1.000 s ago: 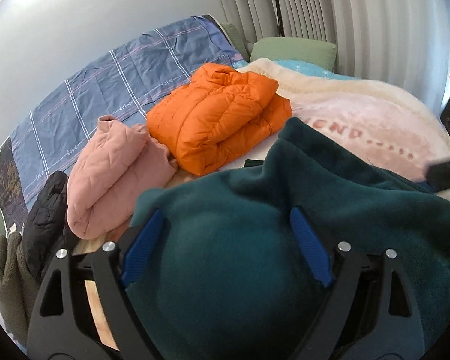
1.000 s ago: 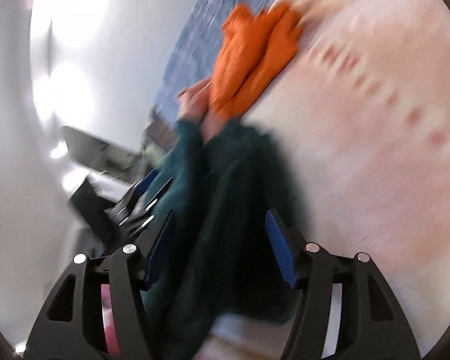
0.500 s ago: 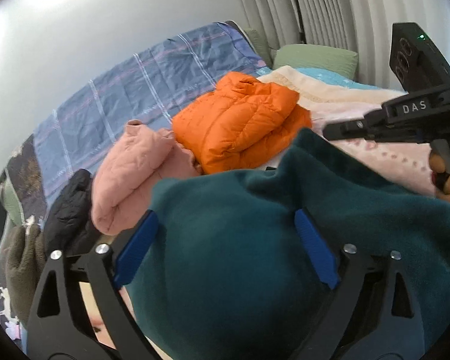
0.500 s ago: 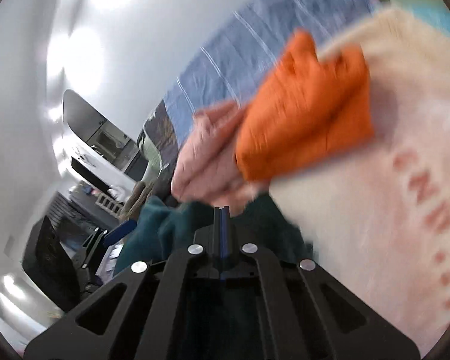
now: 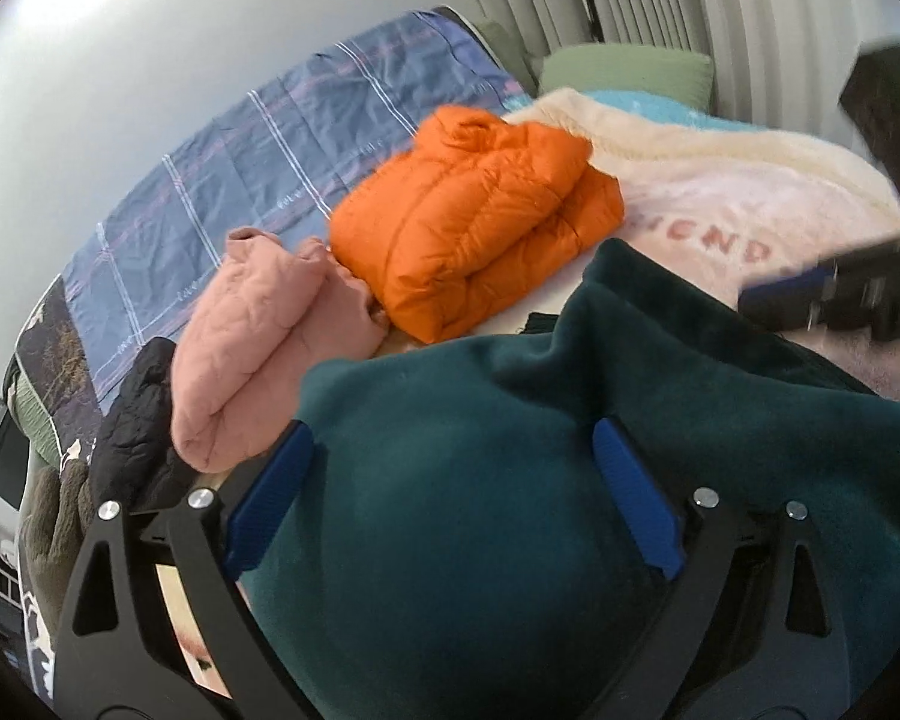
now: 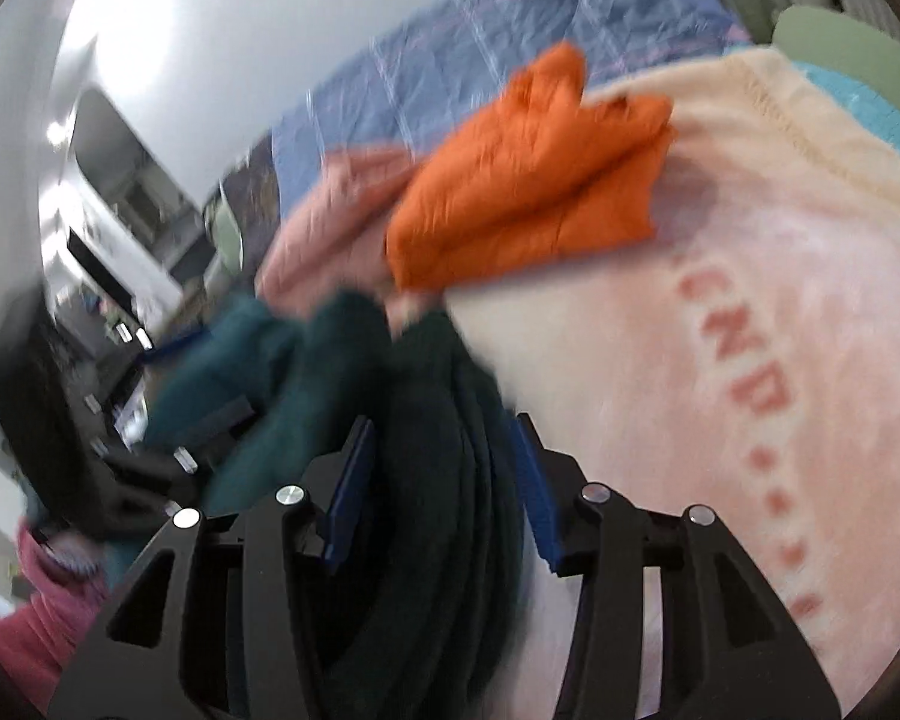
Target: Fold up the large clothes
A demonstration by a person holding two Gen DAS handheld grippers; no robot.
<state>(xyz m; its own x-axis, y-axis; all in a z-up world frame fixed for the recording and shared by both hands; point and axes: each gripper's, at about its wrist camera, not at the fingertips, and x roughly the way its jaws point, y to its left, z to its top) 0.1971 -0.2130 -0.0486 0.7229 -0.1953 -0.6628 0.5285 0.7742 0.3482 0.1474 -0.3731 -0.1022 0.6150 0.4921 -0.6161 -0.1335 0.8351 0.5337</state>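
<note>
Since half a second ago the right hand-held gripper [image 6: 444,480], then pressed together, is opening, folds of the dark green fleece [image 5: 510,510] between its blue pads. The left hand-held gripper [image 5: 450,492] stays spread wide over the fleece at lower centre. Beyond lie the pink jacket [image 5: 252,348] and the orange jacket [image 5: 474,216] on the bed [image 5: 720,204].

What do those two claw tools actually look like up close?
Both look alike. The left gripper and right gripper have black, angular frames with triangular cutouts and round silver bolts. Each of the jaws carries a long blue ribbed pad. No cables show.
</note>
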